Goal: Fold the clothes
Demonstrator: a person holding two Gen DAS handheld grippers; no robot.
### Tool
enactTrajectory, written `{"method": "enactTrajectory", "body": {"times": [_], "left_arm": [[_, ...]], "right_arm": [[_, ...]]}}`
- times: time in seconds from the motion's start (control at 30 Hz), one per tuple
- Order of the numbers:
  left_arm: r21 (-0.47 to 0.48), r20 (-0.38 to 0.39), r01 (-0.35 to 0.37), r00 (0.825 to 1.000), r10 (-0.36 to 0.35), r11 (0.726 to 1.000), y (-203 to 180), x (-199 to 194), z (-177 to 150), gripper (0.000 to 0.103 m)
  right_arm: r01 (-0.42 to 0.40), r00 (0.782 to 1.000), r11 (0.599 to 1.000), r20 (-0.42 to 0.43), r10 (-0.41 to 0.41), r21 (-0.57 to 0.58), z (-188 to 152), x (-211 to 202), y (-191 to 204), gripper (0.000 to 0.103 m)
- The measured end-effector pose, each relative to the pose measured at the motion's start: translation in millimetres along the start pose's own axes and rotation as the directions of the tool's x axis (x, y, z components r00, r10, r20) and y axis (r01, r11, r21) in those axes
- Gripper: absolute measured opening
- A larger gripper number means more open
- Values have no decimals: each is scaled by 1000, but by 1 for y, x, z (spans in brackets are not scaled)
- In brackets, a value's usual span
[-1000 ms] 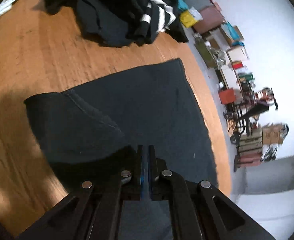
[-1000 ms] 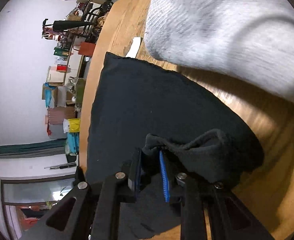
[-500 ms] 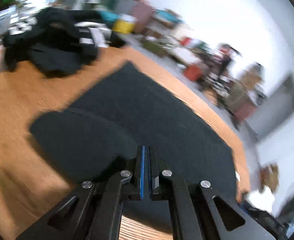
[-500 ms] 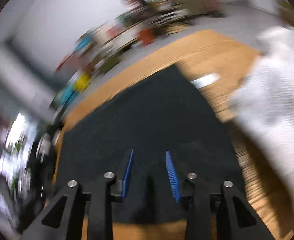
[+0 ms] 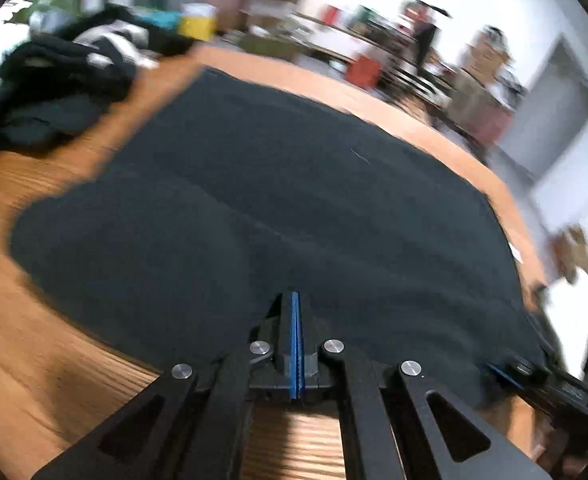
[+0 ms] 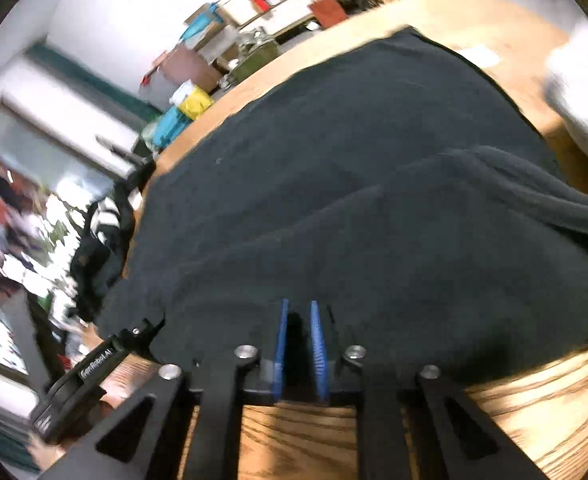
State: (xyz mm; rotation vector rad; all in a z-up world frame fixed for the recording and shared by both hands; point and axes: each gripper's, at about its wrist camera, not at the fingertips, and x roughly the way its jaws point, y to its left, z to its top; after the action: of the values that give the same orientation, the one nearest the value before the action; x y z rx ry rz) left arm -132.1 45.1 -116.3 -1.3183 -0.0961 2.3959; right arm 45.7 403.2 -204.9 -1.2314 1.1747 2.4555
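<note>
A garment [image 5: 294, 184] lies spread on the table [image 5: 34, 360], with both grippers at its near edge, the left gripper [image 5: 295, 304] left of the right gripper [image 6: 297, 312]. A heap of clothes [image 5: 54, 88] sits on the table beyond the garment's far left corner.

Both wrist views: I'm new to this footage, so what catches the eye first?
A big dark garment spread flat across the wooden table fills both views. The left gripper is shut at its near edge; the right gripper, jaws closing, sits at the same edge. A heap of dark and striped clothes lies beyond, at the far left.
</note>
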Motion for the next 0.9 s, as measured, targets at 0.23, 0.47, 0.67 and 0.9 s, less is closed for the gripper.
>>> {"method": "enactTrajectory", "body": {"times": [0.23,0.47,0.67,0.9], "left_arm": [[-163,15,18,1000,-16,986,68,-9,26,3],[-173,-27,-137,991,134,975,92,12,27,3],[-281,34,-55,997,67,958,88,-19,20,8],[-697,5,104,990,-141,709,110,-5,-37,66]], "right_arm": [[89,992,993,81,-95,74,22,-31,-42,13],[210,971,978,124,-206,-21,25,-29,-35,9],[69,990,994,113,-79,88,15,-58,-37,32],[-4,997,961,80,-19,277,-28,-72,-62,33]]}}
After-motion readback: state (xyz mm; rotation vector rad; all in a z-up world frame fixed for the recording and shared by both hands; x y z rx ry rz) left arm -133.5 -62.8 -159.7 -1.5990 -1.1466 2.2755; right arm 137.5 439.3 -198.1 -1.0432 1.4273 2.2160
